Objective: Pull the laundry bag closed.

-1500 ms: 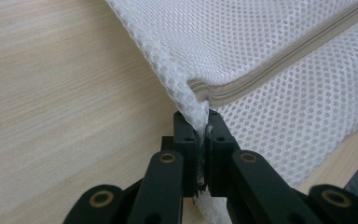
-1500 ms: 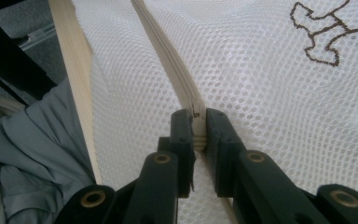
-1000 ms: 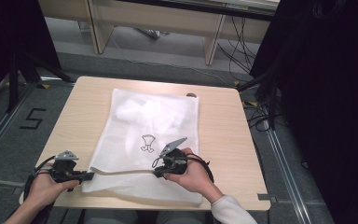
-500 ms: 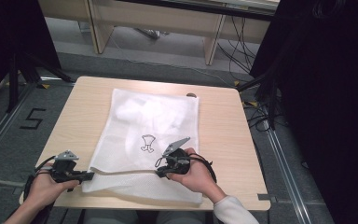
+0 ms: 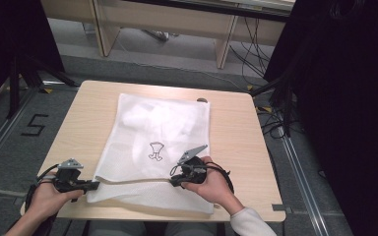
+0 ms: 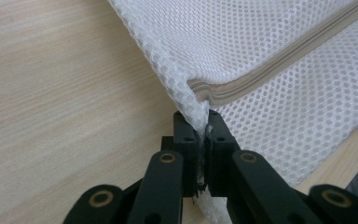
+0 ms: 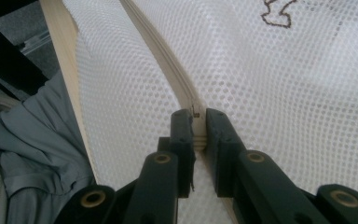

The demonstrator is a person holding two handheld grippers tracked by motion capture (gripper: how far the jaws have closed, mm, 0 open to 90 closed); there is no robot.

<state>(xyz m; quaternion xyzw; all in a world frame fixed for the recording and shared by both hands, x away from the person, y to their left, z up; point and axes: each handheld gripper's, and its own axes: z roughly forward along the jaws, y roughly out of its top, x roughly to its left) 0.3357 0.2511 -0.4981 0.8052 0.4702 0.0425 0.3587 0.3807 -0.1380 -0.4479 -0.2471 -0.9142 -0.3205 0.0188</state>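
A white mesh laundry bag (image 5: 157,130) lies flat on the wooden table (image 5: 236,137), with something white bunched inside its far half. A beige zipper (image 5: 133,181) runs along its near part. My left gripper (image 5: 96,185) is at the bag's near left corner, shut on the mesh edge (image 6: 186,88) just where the zipper (image 6: 279,56) ends; its tips (image 6: 201,123) pinch the fabric. My right gripper (image 5: 173,180) sits about mid-width of the bag, and its tips (image 7: 196,116) are shut on the zipper's slider, with the zipper tape (image 7: 158,51) running away ahead.
A small black outline drawing (image 5: 155,151) marks the bag's middle. A dark round spot (image 5: 202,100) sits at the table's far edge. The table's near edge (image 7: 65,60) lies close to my right gripper, with grey clothing (image 7: 37,154) beyond it. Cables (image 5: 275,118) trail on the floor at right.
My right gripper has slid slightly to the right along the zipper line. The left gripper has kept its hold at the bag's corner.
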